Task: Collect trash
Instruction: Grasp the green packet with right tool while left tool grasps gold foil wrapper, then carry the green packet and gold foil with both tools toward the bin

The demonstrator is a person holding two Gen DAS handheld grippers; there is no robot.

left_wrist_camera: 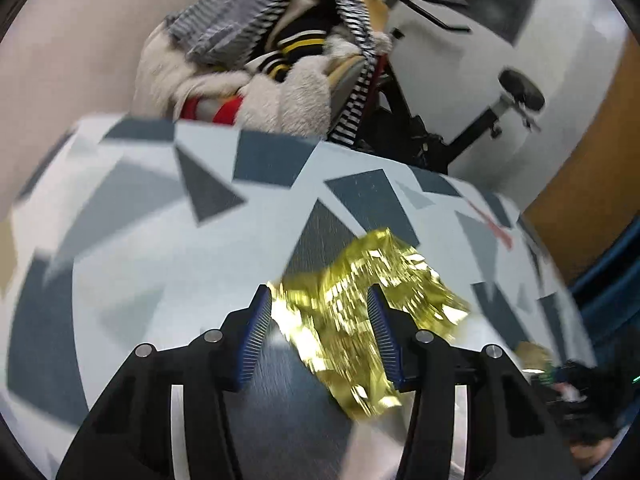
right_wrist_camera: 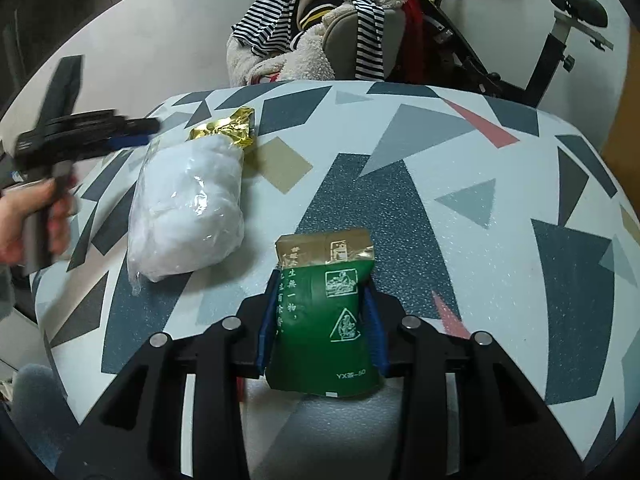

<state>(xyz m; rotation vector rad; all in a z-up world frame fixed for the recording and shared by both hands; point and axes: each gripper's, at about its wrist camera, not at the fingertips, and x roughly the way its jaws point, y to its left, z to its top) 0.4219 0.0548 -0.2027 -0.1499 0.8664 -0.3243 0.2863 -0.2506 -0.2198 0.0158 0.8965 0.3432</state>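
Note:
A crumpled gold foil wrapper (left_wrist_camera: pixel 360 312) lies on the patterned table (left_wrist_camera: pixel 160 240). My left gripper (left_wrist_camera: pixel 320 320) is open, its blue pads on either side of the wrapper's near part; the view is blurred. In the right wrist view the same gold wrapper (right_wrist_camera: pixel 228 130) lies at the far left behind a clear plastic bag of white stuffing (right_wrist_camera: pixel 188 208), with the left gripper (right_wrist_camera: pixel 136 132) beside it. My right gripper (right_wrist_camera: pixel 322 312) is shut on a green tea packet (right_wrist_camera: pixel 324 320) with a tan top, held just above the table (right_wrist_camera: pixel 480 240).
A chair piled with striped and fleecy clothes (right_wrist_camera: pixel 320 20) stands behind the table. An exercise bike (right_wrist_camera: pixel 560 40) stands at the back right. A white wall is behind them, and a wooden door (left_wrist_camera: pixel 592 160) shows at the right of the left view.

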